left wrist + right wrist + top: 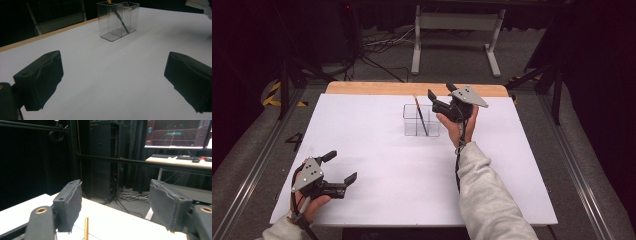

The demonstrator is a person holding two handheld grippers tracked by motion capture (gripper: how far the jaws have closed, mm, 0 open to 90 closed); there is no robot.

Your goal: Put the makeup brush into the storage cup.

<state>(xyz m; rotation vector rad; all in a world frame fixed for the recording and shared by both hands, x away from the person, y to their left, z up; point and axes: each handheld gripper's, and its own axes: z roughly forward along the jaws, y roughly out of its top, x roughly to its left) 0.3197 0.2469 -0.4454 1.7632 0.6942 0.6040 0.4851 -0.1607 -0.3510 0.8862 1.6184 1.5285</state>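
Surface: white sheet covering a wooden table (362, 89), its bare wood edge showing along the far side; dark curtained room, cables and a metal stand beyond.
Step in hand: judged to be the release or the approach at the container; the right gripper (441, 98) hovered just right of the clear plastic two-compartment holder (411, 127), with nothing between its jaws.
Right gripper state: jaws spread wide; in the right gripper view the pencil's top end (86, 227) rose between and below them, untouched.
Left gripper state: left gripper (341, 167) held low at the near left corner, jaws spread, pinching nothing, well apart from the holder.
Task's thing, place: slim dark pencil with an orange-tan upper end (419, 116) stood inside the holder, at the far middle of the sheet.
Task's thing, look: leaning, lower tip on the holder's floor, upper end past the rim; which compartment it occupied could not be told for certain.
Next move calls for: if lifting it out, lowering the spread jaws around the upper end and closing squarely, since the light holder could tip.
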